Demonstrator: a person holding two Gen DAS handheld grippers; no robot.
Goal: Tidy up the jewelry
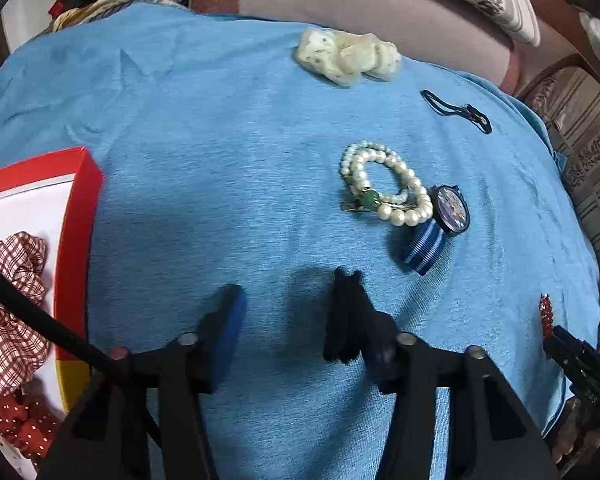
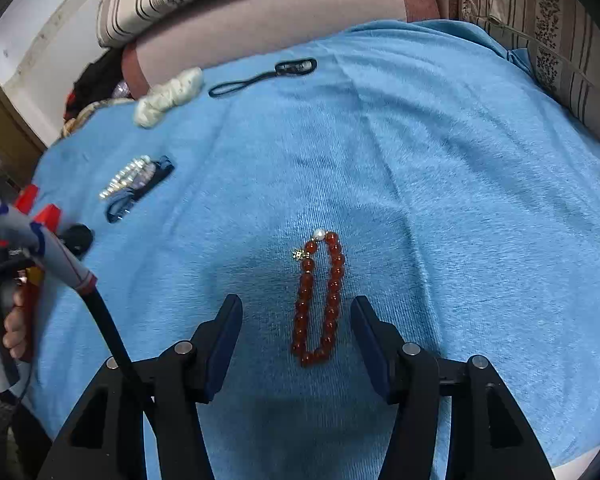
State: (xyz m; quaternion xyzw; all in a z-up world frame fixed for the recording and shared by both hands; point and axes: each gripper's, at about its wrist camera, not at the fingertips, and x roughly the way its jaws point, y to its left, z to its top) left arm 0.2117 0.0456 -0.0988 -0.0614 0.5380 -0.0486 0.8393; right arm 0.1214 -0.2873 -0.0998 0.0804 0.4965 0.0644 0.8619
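- Hard to read from my left wrist view: the red bead bracelet is only a sliver at the right edge, cut off behind my right gripper, whose jaws I cannot judge from there.
- In my right wrist view the pearl bracelet and blue-strapped watch smear into one small cluster; I cannot separate them there.
- The red-rimmed box is cropped by the left edge; I see a checked scrunchie and a red dotted one inside, not its far walls.
- My left gripper is spread wide, holding nothing, over bare blue cloth.
- My right gripper is also wide open and empty, with the red bead bracelet lying flat between its fingers, touching neither.
- The pearl bracelet touches the watch, and a hair clip lies under the pearls.
- A cream scrunchie and black hair tie lie near the cloth's far edge; open cloth lies between my left gripper and the box.
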